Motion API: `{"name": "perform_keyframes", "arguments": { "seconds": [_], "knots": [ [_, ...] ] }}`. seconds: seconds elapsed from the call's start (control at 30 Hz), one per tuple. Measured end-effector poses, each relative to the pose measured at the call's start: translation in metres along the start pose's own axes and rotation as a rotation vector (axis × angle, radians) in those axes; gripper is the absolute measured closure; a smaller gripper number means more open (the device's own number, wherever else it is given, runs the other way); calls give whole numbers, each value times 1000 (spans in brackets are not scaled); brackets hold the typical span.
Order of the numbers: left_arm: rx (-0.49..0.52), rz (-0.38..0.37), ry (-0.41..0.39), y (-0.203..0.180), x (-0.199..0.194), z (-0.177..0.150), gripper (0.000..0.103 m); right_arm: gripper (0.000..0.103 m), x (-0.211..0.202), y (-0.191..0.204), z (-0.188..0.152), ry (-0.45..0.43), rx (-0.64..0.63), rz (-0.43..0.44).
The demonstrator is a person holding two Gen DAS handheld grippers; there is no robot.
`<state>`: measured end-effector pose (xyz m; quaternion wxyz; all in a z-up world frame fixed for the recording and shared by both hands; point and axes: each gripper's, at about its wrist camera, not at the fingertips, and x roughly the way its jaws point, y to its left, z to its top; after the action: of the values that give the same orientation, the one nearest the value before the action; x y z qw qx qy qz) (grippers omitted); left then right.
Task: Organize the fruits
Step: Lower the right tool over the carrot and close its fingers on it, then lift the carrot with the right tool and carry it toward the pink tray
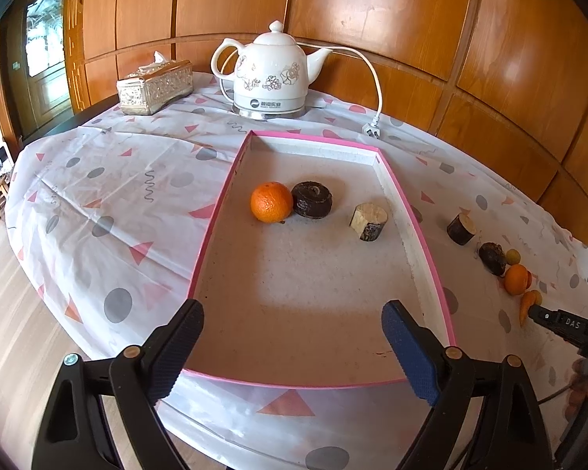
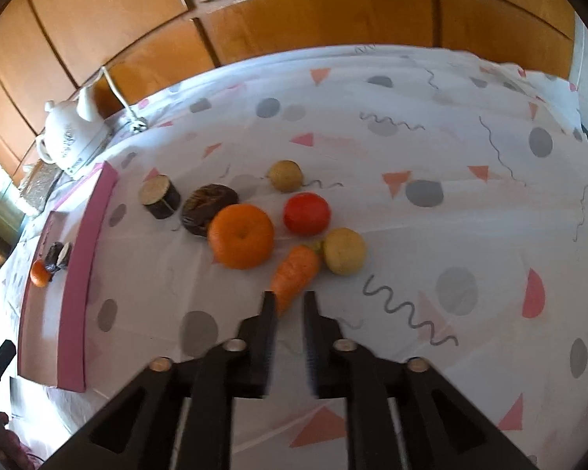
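Kettle (image 1: 268, 74) and tissue box (image 1: 155, 86) sit behind the pink tray (image 1: 211, 235), which holds one orange (image 1: 271, 201). Right tongs (image 2: 290, 301), slightly apart, straddle the carrot (image 2: 296, 274) tip among loose fruit on the desk (image 2: 450, 149). Left tongs (image 1: 292, 337) gape wide, empty.

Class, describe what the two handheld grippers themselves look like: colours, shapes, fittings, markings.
The left gripper has black angular arms with triangular cut-outs, brass-coloured pivot pins, one silver bolt, and ribbed pads: one black, one blue. The right gripper is all black with the same brass pins, cut-outs and narrow ribbed fingers; the left wrist view shows white lettering "DAS" on it.
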<state>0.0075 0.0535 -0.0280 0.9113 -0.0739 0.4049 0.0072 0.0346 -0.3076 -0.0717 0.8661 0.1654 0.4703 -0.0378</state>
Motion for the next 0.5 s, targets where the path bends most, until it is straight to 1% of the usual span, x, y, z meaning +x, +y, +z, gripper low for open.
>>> {"name": "perform_keyframes", "arguments": {
  "seconds": [0.03, 0.17, 0.27, 0.3, 0.33, 0.4, 0.5],
  "knots": [
    [-2, -1, 1, 0, 0, 0, 10, 78, 1, -1, 1, 3, 12, 11],
    [2, 1, 2, -1, 1, 0, 10, 77, 8, 2, 6, 8, 30, 12],
    [0, 3, 4, 0, 1, -1, 9, 77, 17, 9, 10, 16, 15, -20],
    [-2, 4, 4, 0, 1, 0, 9, 78, 19, 11, 10, 22, 10, -26],
    [-5, 5, 4, 1, 2, 0, 9, 82, 19, 14, 10, 19, -9, -37],
    [-15, 5, 4, 4, 3, 1, 9, 85, 17, 19, 8, 12, -49, -51],
    [-47, 14, -2, 12, 2, 3, 9, 86, -1, 26, 3, -12, -94, -30]
  ]
}}
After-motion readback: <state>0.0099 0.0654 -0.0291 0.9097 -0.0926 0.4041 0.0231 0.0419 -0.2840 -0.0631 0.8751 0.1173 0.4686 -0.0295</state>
